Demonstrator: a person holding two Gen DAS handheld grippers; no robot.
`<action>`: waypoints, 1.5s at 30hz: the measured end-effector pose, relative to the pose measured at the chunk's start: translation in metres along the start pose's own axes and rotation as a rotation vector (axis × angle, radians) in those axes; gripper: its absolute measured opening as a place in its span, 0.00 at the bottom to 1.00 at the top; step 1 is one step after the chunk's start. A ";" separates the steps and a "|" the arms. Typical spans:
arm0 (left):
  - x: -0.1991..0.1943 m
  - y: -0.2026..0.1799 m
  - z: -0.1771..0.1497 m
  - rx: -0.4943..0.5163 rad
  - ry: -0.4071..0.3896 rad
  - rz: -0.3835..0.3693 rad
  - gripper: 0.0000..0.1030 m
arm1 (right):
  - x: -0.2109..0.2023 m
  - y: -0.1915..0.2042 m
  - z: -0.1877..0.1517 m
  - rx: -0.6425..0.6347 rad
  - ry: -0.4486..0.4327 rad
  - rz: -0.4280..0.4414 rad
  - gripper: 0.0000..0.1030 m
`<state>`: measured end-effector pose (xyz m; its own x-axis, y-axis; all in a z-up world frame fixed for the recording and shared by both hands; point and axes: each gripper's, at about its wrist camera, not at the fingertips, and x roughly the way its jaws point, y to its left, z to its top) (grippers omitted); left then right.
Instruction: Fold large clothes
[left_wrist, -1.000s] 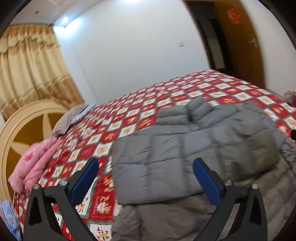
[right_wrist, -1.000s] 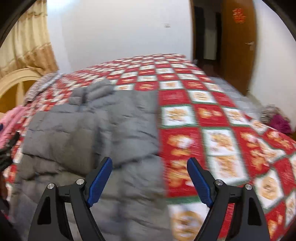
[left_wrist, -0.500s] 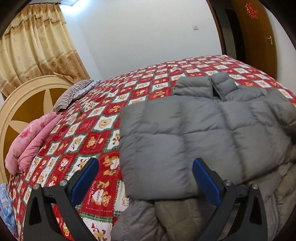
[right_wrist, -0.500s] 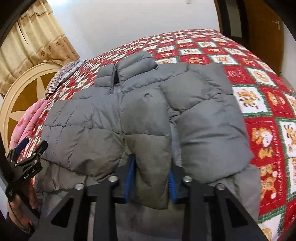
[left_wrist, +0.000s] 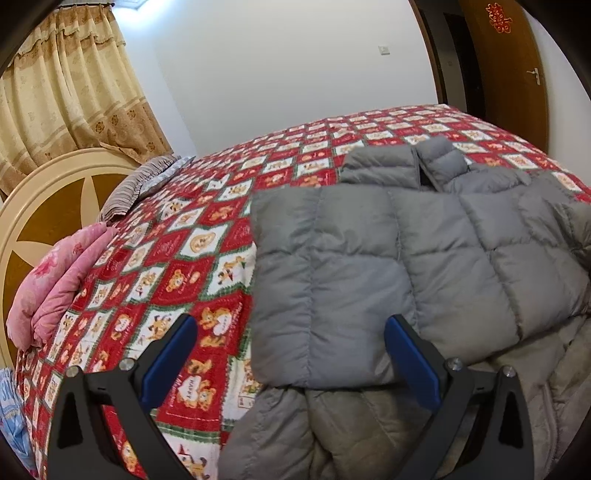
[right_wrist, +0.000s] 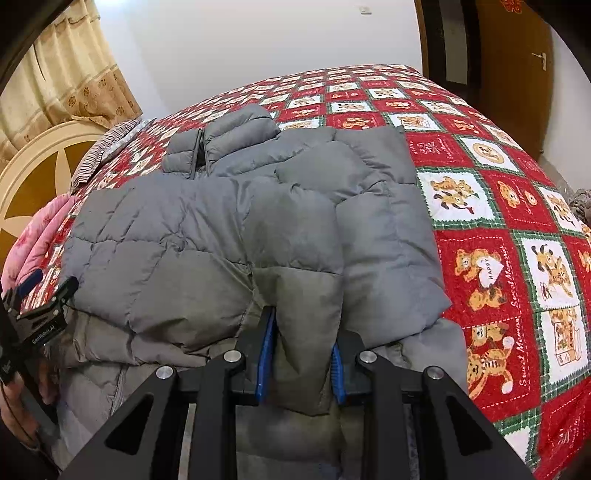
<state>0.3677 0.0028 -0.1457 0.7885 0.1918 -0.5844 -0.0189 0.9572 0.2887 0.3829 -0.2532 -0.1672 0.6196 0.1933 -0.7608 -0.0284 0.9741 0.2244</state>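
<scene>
A large grey puffer jacket (left_wrist: 369, 258) lies on the bed with both sleeves folded in across its front and its collar pointing away. In the right wrist view the jacket (right_wrist: 221, 229) fills the middle. My right gripper (right_wrist: 303, 332) has a thick fold at the end of the right sleeve between its blue pads, which press on it while the jaws are opening slightly. My left gripper (left_wrist: 288, 325) stands wide open just above the lower left corner of the folded left sleeve, holding nothing. It also shows at the left edge of the right wrist view, left gripper (right_wrist: 37, 295).
The bed wears a red and white bear-patterned quilt (left_wrist: 166, 266). A folded pink blanket (left_wrist: 55, 280) and a striped pillow (left_wrist: 140, 177) lie by the round headboard (left_wrist: 44, 206) on the left. A wooden door (left_wrist: 517, 74) stands behind on the right.
My right gripper went from wide open to closed around the sleeve fold. Both grippers came down closer to the jacket. The left one stayed open.
</scene>
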 end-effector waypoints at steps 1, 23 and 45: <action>-0.004 0.003 0.003 -0.001 -0.013 -0.004 1.00 | -0.004 -0.002 0.000 0.004 -0.006 -0.006 0.36; 0.053 -0.032 0.039 0.006 0.004 -0.049 1.00 | 0.030 0.059 0.045 -0.061 -0.081 -0.037 0.57; 0.095 -0.049 0.022 0.017 0.140 -0.070 1.00 | 0.065 0.057 0.023 -0.123 -0.087 -0.110 0.58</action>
<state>0.4571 -0.0303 -0.1987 0.6944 0.1538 -0.7030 0.0447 0.9658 0.2554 0.4391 -0.1875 -0.1896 0.6894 0.0790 -0.7201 -0.0492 0.9968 0.0622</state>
